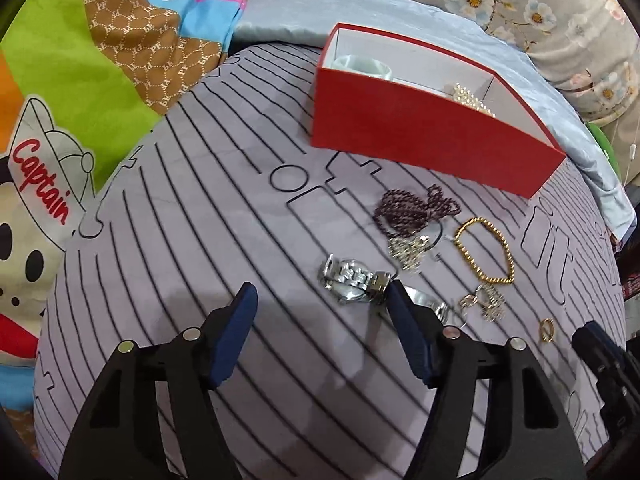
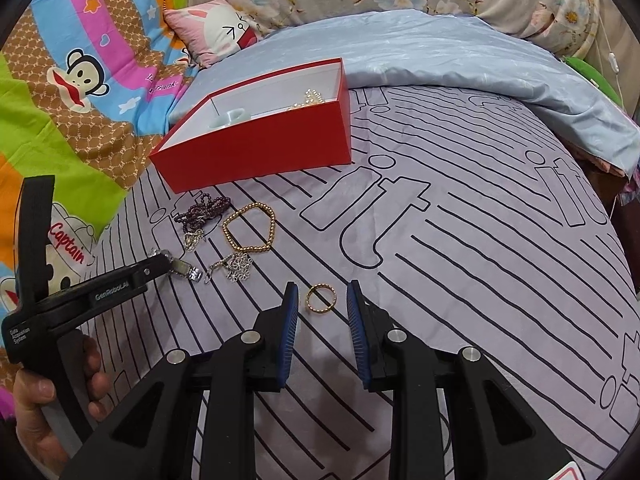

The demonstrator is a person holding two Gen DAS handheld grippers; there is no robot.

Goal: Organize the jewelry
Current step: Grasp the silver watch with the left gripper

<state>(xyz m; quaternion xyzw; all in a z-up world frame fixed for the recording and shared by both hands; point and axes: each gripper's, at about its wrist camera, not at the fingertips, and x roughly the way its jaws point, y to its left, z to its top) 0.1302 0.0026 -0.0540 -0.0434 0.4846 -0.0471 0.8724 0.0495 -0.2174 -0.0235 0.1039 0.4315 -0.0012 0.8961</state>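
A red box (image 1: 420,136) (image 2: 256,152) with a white inside sits on the striped cloth; it holds a pale bangle (image 1: 362,65) and pearl beads (image 1: 472,98). In front lie a dark bead necklace (image 1: 408,210), a gold bead bracelet (image 1: 486,250) (image 2: 250,228), a silver watch (image 1: 354,284), silver filigree pieces (image 1: 486,302) (image 2: 238,268) and a gold ring (image 2: 321,297) (image 1: 547,329). My left gripper (image 1: 320,300) is open, its right finger beside the watch. My right gripper (image 2: 322,300) is open with the ring between its fingertips.
The striped lilac cloth (image 2: 460,280) covers a bed. A colourful cartoon quilt (image 1: 80,80) lies to the left, a pale blue sheet (image 2: 440,48) and floral fabric behind. A small pink pillow (image 2: 216,36) lies behind the box.
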